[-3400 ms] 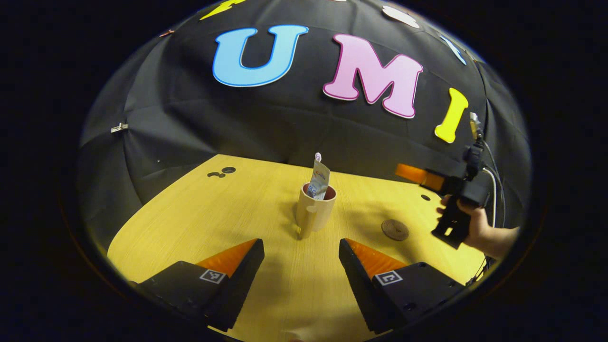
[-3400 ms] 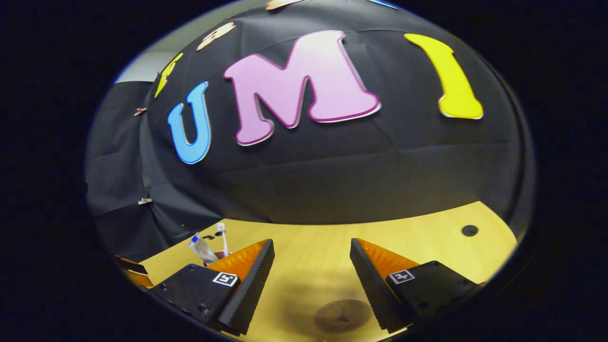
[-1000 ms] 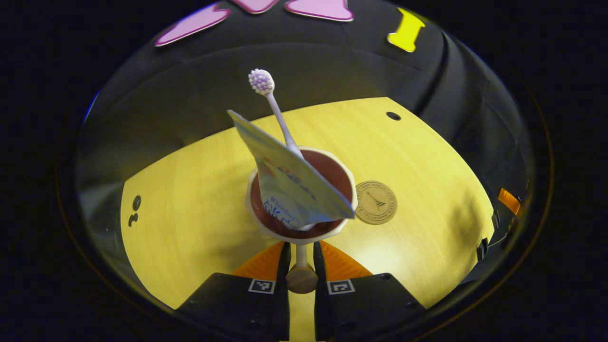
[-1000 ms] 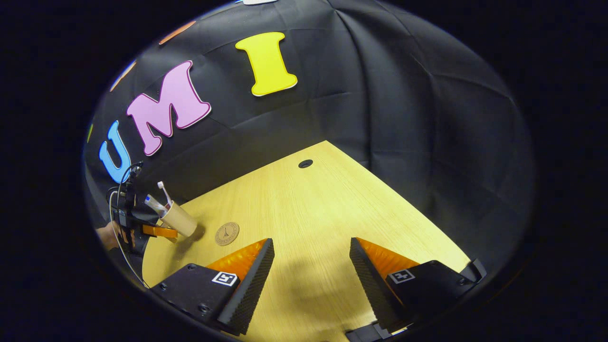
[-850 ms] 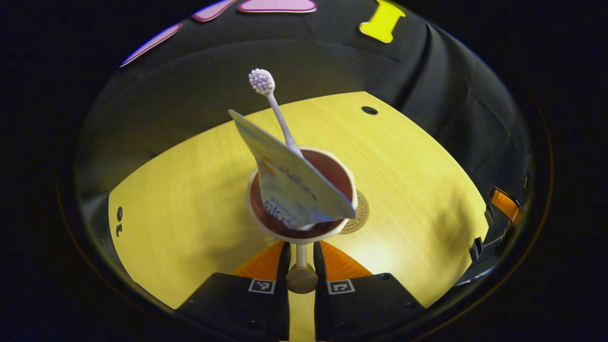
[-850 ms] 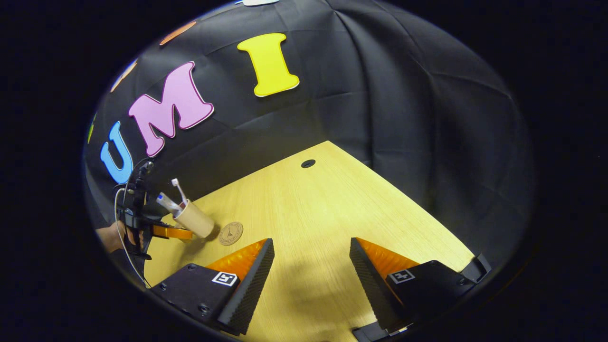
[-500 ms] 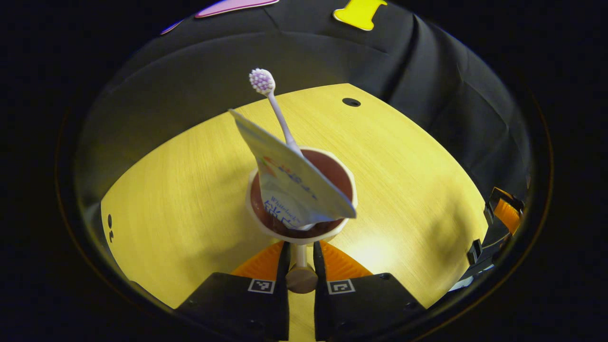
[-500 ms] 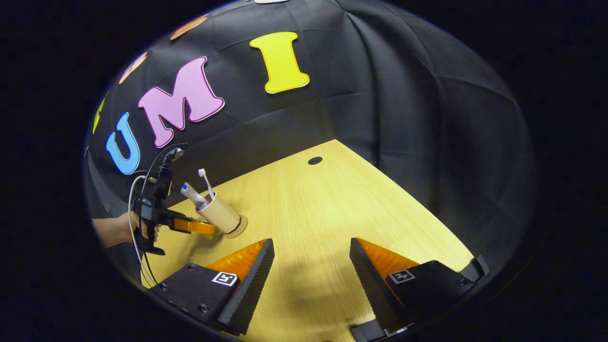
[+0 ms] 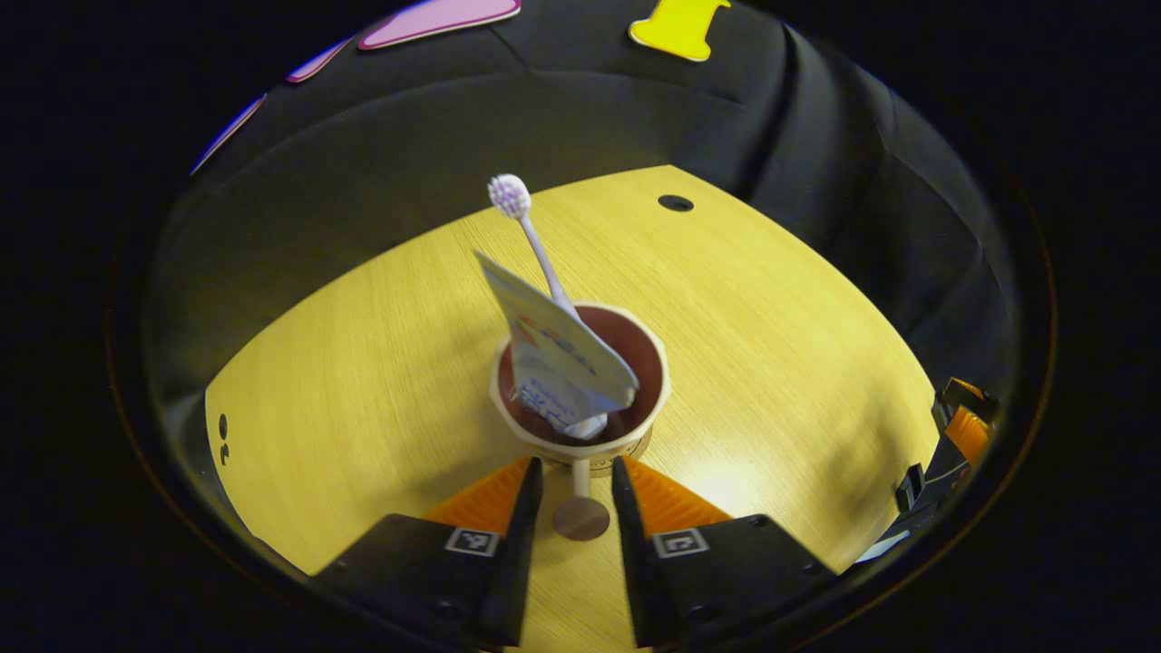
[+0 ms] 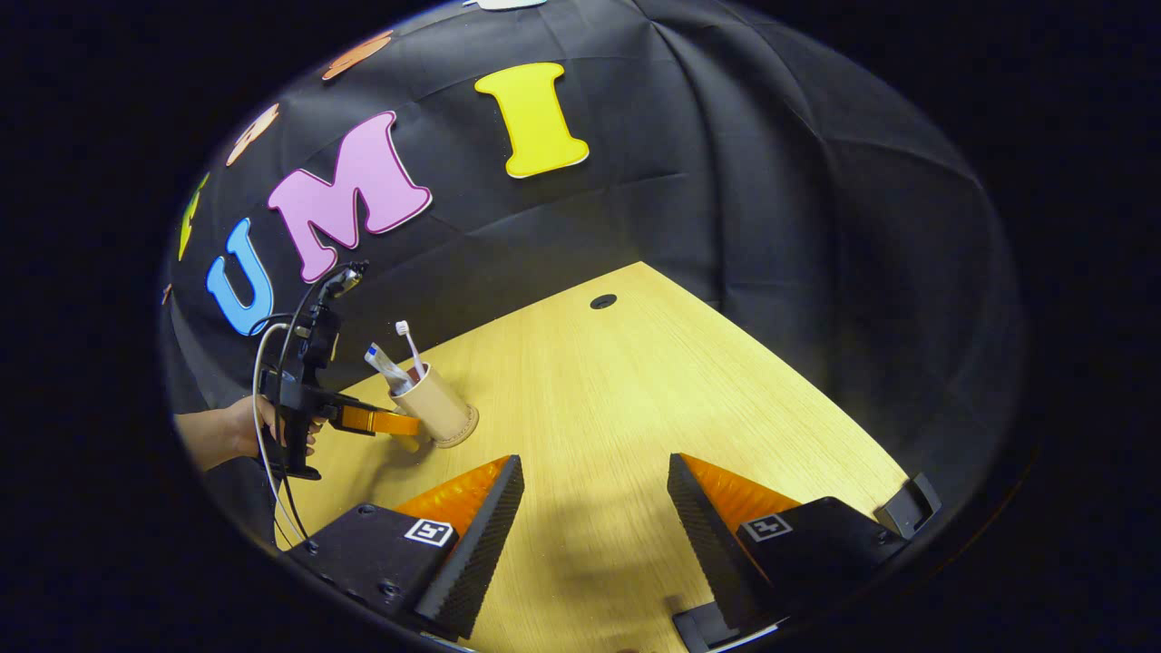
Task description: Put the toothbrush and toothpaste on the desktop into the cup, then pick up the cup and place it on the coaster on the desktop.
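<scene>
Half a second ago the handle of the cup (image 9: 580,381) was clamped between the fingers of the left gripper (image 9: 573,485); now those fingers are seen parted, with a gap on each side of the handle, so the grip has been released. The cup is found straight ahead of that gripper, just beyond its fingertips, standing upright on the coaster (image 9: 626,451) — a sliver of the coaster's rim is visible under the cup's near edge. The toothbrush (image 9: 531,238) and the toothpaste (image 9: 562,354) are held inside the cup, both leaning away from the gripper. From the right gripper view the cup is seen far off to that gripper's left, seated on the disc on the desk (image 10: 635,408). The right gripper (image 10: 590,521) is held wide apart over bare wood, nothing between its fingers. The task is judged essentially done — only the backing away of the left gripper without catching the handle is left
</scene>
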`<state>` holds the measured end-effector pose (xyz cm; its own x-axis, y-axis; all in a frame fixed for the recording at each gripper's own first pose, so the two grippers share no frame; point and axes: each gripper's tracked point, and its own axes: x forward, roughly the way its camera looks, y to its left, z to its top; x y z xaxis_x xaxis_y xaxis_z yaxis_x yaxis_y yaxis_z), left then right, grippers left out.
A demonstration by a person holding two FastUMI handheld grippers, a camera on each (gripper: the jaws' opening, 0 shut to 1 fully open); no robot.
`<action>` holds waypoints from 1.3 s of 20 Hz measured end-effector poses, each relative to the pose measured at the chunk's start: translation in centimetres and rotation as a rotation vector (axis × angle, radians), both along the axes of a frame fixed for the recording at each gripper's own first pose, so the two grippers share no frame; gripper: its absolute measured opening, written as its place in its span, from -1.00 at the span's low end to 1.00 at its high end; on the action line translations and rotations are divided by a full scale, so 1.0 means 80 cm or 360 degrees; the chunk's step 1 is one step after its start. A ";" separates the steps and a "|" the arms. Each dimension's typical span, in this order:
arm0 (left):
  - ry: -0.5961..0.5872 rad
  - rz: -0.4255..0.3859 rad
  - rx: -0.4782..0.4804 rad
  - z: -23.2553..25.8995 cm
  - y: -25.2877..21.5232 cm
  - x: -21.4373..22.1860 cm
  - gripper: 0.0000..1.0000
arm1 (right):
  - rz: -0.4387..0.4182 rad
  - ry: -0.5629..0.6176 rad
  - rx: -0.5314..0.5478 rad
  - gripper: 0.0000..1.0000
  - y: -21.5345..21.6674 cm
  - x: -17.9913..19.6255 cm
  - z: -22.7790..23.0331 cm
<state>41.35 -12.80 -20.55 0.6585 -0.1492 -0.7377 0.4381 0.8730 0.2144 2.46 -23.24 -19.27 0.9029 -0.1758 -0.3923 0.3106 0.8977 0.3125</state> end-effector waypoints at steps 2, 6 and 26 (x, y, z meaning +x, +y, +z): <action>-0.0098 0.0048 -0.0069 0.024 0.011 -0.018 0.43 | 0.0031 -0.0023 -0.0027 0.96 0.010 0.005 0.011; -0.0321 0.0191 -0.0477 0.083 0.035 -0.090 0.99 | 0.0122 -0.0089 -0.0077 0.97 0.044 0.011 0.044; -0.1346 0.0567 -0.0694 0.243 0.222 -0.497 0.94 | 0.0303 -0.0546 -0.0410 0.95 0.213 -0.141 0.224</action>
